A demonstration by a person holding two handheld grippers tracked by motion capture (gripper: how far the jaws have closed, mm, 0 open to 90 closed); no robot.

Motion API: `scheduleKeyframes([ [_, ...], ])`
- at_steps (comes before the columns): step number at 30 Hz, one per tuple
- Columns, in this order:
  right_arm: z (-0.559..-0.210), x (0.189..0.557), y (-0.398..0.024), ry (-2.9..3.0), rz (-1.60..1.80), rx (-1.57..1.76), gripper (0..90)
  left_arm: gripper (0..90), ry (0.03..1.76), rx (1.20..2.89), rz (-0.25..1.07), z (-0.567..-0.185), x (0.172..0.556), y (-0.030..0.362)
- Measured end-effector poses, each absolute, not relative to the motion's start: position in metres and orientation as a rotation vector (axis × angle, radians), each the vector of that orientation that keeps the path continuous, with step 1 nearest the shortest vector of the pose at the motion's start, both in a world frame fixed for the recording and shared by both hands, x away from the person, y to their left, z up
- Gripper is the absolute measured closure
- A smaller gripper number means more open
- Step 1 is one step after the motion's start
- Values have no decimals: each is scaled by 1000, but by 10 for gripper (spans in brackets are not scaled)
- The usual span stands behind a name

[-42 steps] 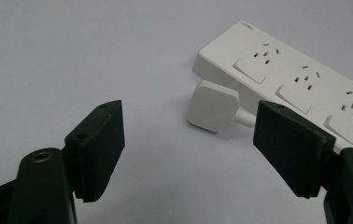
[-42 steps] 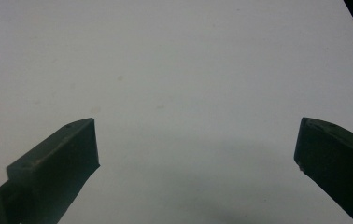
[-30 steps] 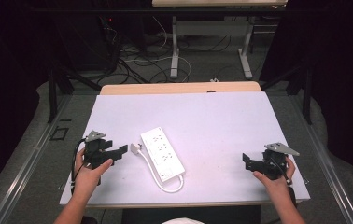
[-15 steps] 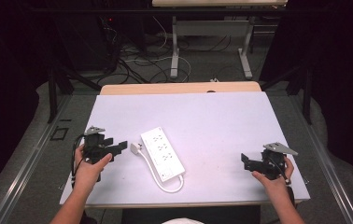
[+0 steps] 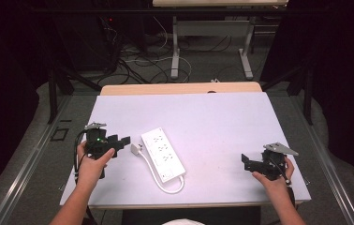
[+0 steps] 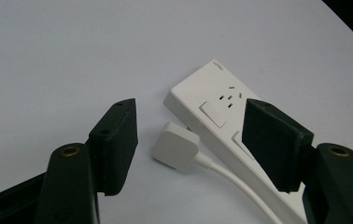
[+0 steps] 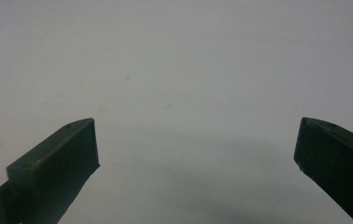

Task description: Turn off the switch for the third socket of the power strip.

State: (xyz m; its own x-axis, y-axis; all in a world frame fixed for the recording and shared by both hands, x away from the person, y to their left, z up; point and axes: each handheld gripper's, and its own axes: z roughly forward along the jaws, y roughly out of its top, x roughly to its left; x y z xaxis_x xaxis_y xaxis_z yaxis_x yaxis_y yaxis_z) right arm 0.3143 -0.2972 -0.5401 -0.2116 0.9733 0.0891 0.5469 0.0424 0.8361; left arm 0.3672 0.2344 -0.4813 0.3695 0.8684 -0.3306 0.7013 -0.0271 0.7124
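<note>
**A:** What's changed with the left gripper (image 5: 124,140)?

**B:** It has crept forward toward the white plug (image 6: 176,148) over the last second. Its jaws stand wide apart, and in the left gripper view the plug lies on the table just ahead of them, roughly centred in the gap, not yet touched. My guess is that a pick of the plug is being lined up.

**A:** And beyond the plug?

**B:** Its cord (image 6: 233,177) runs off past the far jaw, and the power strip (image 5: 162,154) lies just behind, close to the plug.

**A:** The right gripper (image 5: 244,160)?

**B:** It has barely moved; jaws spread, nothing between them but bare table (image 7: 179,70), well apart from the strip.

**A:** The count?

**B:** Two grippers, one strip, one plug, one cord. Sockets on the strip look like three, though the high view is too coarse to be sure.
</note>
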Motion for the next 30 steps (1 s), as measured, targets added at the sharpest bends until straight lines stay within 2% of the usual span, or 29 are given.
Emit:
scheduleKeyframes([
  [17, -541, 315, -298, 1816, 1078, 1541, 0, 454, 1418, 1756, 178, -480, 380, 220],
  [23, -541, 316, -297, 1823, 1075, 1539, 0, 507, 1453, 1747, 136, -479, 387, 217],
  [30, -542, 316, -297, 1827, 1073, 1537, 0, 582, 1466, 1763, 147, -482, 391, 211],
])
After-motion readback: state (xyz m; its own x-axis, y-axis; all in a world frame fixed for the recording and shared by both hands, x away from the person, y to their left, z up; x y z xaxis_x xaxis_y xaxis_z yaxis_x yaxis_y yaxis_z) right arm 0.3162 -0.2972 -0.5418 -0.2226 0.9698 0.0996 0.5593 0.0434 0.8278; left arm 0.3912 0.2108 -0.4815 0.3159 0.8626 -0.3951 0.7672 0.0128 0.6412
